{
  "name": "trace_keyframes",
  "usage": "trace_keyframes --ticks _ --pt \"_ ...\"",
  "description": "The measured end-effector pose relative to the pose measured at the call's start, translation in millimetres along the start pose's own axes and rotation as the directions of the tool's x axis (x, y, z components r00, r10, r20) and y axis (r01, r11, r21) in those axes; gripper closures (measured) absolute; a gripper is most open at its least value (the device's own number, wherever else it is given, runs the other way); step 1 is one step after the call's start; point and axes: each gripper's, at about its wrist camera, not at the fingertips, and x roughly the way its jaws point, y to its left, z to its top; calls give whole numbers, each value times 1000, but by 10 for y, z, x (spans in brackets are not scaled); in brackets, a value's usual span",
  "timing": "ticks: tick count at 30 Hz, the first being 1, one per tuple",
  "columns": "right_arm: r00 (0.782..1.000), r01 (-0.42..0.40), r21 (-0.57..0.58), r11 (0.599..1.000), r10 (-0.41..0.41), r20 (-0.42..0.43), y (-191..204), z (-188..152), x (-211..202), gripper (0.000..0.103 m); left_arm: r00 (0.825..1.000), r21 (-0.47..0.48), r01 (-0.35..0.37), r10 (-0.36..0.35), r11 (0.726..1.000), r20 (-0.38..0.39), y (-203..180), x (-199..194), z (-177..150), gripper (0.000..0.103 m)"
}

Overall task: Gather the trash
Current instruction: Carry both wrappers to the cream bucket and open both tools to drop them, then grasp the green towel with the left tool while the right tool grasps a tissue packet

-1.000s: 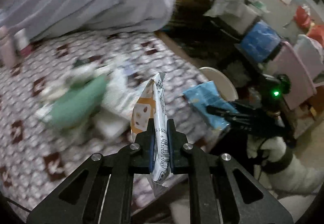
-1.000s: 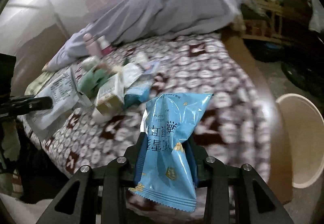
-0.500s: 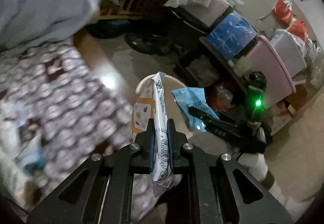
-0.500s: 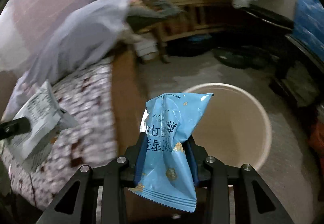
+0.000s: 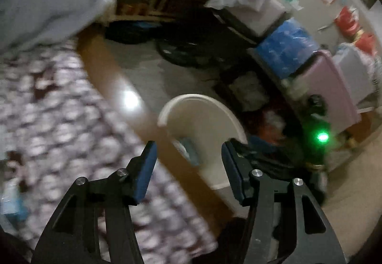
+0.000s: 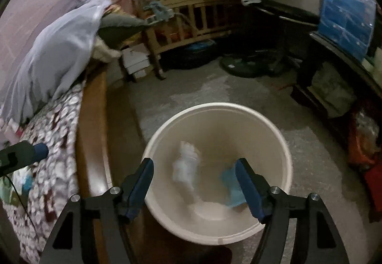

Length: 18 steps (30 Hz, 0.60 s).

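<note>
A cream bucket stands on the floor beside the bed, right under my right gripper. That gripper's jaws are opening, with nothing pressed between them. Inside the bucket a white wrapper shows blurred and a blue snack packet lies by the wall. My left gripper hangs over the bed's edge and the bucket; its jaws are opening too and hold nothing. Beyond them a blurred wrapper shows inside the bucket. One blue-padded finger of the left gripper pokes in from the left.
The bed's wooden rail and brown patterned blanket run along the left, under a grey quilt. A wooden crib, a fan base, a blue bag and pink storage boxes ring the floor.
Both grippers swung from over the bed to over the bucket. Each then opened and let go of its packet, and both packets now show inside the bucket.
</note>
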Motion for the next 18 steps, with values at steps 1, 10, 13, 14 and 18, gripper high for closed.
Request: trace_keyframes --ticks 1,10,13,14,18 --pt "1000 -5 -10 1000 5 -2 68 -10 -4 34 999 10 -36 36 999 7 30 -39 -38 49" --pt "995 -100 -111 989 102 15 922 -98 -241 34 941 10 -329 327 944 86 494 -598 -506 49" --pt "991 -128 -144 981 131 15 1192 -151 -299 34 925 -6 -366 364 931 105 615 -828 -648 49" --pt "989 -145 -154 977 149 10 1295 -175 -313 34 922 -9 -373 371 928 109 633 -858 -664 49" --pt "980 -195 -201 960 197 -13 1666 -282 -349 30 893 -27 -432 432 901 126 786 -1153 -819 49"
